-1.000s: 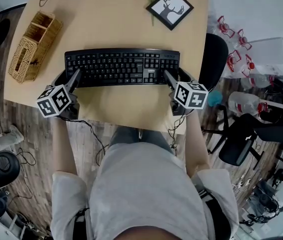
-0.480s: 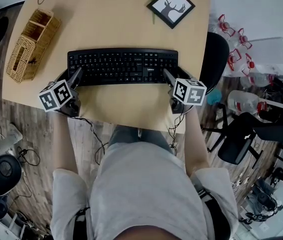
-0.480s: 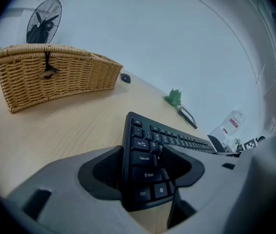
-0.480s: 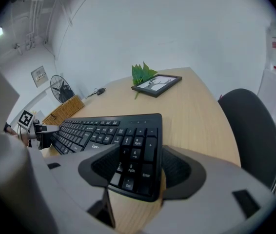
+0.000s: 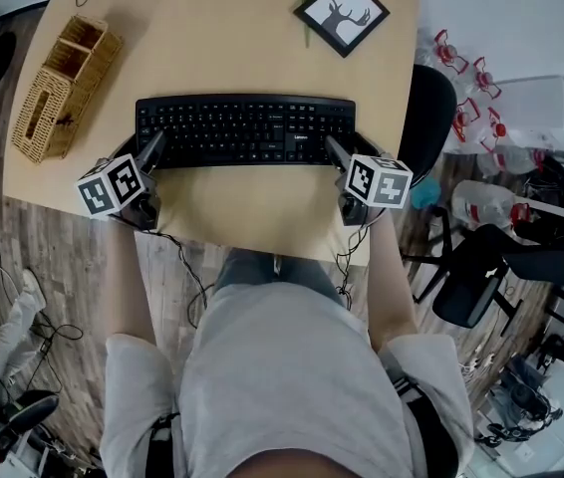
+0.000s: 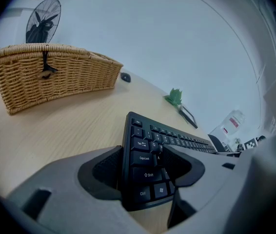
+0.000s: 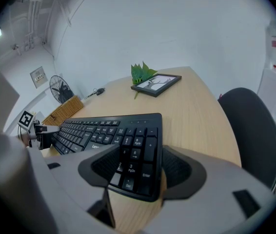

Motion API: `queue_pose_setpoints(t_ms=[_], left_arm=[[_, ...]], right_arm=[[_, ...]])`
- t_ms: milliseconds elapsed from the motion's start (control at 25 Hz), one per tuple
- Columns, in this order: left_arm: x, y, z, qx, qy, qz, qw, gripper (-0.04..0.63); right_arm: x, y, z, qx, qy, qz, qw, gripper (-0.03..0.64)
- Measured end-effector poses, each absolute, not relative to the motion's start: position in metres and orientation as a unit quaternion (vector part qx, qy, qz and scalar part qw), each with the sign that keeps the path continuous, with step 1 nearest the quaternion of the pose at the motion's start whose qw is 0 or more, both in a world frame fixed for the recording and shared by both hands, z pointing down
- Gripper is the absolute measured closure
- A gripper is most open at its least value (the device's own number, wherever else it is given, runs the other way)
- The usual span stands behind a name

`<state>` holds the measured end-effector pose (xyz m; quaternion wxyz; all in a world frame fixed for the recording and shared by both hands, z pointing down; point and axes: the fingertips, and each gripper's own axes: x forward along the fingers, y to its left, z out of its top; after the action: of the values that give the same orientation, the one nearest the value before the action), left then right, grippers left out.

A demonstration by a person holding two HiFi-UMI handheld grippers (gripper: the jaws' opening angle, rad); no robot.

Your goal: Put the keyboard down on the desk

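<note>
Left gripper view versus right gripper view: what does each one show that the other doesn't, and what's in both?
Only the left gripper view: the left gripper shut on the Caps Lock end of the black keyboard. Only the right gripper view: the right gripper shut on its number-pad end. Both: the keyboard, the light wooden desk, the woven wicker basket and the black-framed deer picture.

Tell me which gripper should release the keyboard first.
Right, marginally. The left gripper and the right gripper are both shut on the keyboard's ends, so it's close. The right end has bare desk around it, while the basket sits nearer the left.
</note>
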<state>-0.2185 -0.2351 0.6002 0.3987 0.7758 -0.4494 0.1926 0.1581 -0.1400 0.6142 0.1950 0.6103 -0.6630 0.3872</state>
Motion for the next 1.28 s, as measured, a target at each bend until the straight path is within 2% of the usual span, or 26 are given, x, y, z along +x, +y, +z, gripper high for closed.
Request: queue_pose_setpoints(t_ms=[560, 880, 1200, 1280], left_arm=[[-0.22, -0.236, 0.603, 0.769, -0.462, 0.227, 0.378, 0.34], [-0.215, -0.239, 0.604, 0.773, -0.46, 0.317, 0.3, 0.341], [-0.217, -0.238, 0.6, 0.777, -0.479, 0.288, 0.291, 0.341], [-0.222, -0.238, 0.594, 0.772, -0.498, 0.28, 0.278, 0.363]], right_arm=[[0.159, -0.139, 0.613, 0.618, -0.655, 0.385, 0.202, 0.368], [0.161, -0.14, 0.613, 0.622, -0.652, 0.38, 0.207, 0.368], [0.161, -0.138, 0.608, 0.635, -0.652, 0.36, 0.203, 0.368], [0.162, -0.136, 0.602, 0.646, -0.652, 0.336, 0.211, 0.368]])
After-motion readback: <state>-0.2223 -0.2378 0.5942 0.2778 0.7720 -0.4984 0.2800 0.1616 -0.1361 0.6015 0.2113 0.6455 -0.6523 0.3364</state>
